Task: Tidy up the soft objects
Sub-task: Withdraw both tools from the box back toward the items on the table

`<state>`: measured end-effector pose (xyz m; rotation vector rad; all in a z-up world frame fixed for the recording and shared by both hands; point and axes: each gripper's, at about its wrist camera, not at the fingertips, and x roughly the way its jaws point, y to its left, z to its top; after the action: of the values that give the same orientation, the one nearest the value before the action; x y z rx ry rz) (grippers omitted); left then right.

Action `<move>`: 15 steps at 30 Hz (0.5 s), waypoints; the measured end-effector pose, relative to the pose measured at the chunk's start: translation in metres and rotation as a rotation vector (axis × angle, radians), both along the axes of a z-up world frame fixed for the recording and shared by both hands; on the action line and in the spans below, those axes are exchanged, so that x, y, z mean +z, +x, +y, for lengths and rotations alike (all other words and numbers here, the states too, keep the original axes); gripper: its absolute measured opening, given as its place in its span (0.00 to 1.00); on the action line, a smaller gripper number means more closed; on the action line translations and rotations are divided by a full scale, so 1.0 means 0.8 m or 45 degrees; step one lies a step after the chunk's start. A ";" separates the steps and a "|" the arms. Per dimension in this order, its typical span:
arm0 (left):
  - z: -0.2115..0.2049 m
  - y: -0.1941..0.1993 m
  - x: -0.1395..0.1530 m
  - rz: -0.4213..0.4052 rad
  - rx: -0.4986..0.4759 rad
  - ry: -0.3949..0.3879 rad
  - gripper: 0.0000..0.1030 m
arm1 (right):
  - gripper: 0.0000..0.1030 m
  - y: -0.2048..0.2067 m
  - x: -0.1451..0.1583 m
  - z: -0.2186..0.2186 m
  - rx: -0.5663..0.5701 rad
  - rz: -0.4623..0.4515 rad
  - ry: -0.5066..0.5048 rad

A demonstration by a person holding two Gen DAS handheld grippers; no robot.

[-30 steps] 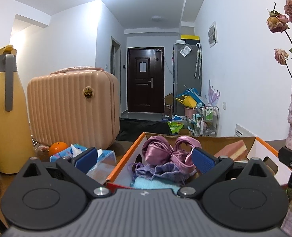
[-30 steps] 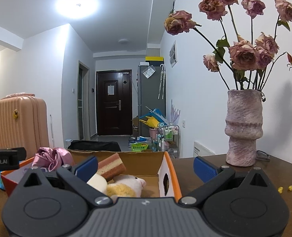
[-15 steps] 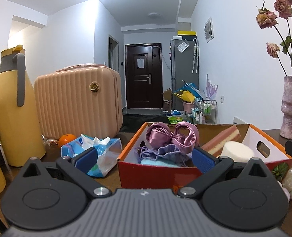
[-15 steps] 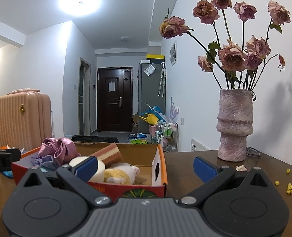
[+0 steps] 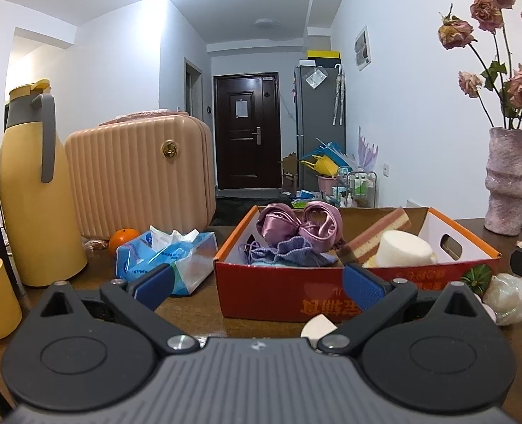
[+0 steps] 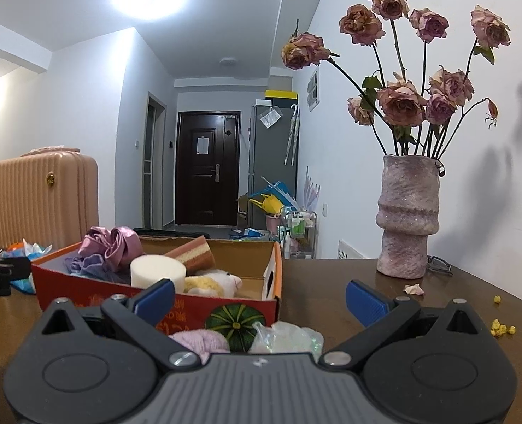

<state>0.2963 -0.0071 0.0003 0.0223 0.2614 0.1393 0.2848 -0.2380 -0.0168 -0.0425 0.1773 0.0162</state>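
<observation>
Box (image 5: 282,291) sat on the table (image 6: 331,282) w/ soft stuff inside: pink satin bundle (image 5: 298,221), white sponge (image 5: 400,249), striped sponge (image 5: 377,231), plush toy (image 6: 213,281). My left gripper (image 5: 257,284) hung before it, jaws apart, holding nothing. My right gripper (image 6: 259,298) gaped empty over a pink knit ball (image 6: 199,341) & plastic-wrapped lump (image 6: 285,337) beside the box's front.
</observation>
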 end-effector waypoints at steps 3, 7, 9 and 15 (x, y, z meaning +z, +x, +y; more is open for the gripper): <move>0.000 -0.008 -0.001 0.009 -0.012 0.002 1.00 | 1.00 -0.006 0.000 -0.004 0.001 0.008 -0.002; 0.000 -0.017 -0.002 0.020 -0.028 0.003 1.00 | 1.00 -0.015 0.000 -0.010 -0.005 0.022 -0.004; 0.000 -0.022 -0.003 0.027 -0.038 0.001 1.00 | 1.00 -0.020 -0.001 -0.015 -0.008 0.035 0.000; -0.004 -0.031 -0.007 0.046 -0.066 0.008 1.00 | 1.00 -0.032 -0.002 -0.026 -0.025 0.051 0.014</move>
<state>0.2715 -0.0104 -0.0056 0.0379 0.2963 0.0887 0.2591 -0.2588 -0.0182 -0.0298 0.2180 -0.0013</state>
